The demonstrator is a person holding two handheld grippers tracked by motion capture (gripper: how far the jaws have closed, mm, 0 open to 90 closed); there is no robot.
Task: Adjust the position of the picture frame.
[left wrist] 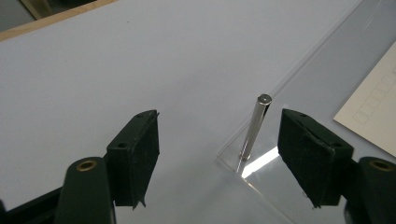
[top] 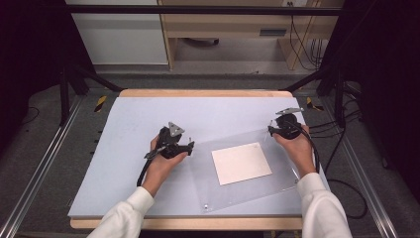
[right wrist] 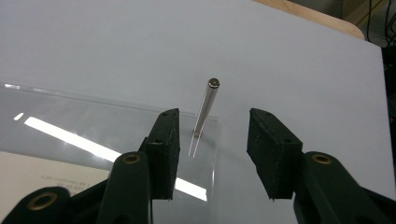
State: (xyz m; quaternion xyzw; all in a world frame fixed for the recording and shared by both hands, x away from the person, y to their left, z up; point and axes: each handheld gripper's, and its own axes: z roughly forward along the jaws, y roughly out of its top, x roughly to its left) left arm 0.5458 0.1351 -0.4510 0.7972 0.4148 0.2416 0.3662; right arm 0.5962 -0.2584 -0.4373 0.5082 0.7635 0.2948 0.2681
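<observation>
One clear acrylic sheet (top: 247, 171), one white paper square (top: 241, 163), two upright metal pins (left wrist: 254, 128), two grippers (top: 190, 146).

Paper sheet (top: 241, 163) on clear panel (top: 208, 191), pins (left wrist: 254, 128) apparently cornerwise

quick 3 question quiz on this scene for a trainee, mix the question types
1. True or false: the left gripper already squeezes the metal pin.
2. What lies under the clear acrylic sheet? A) white paper B) a sponge C) a cloth
3. Where on the sheet does the pin before the right gripper stand?

Key: 1. False; the jaws stand apart around it. 2. A, the white paper. 3. Upright near a corner of the sheet.
</observation>
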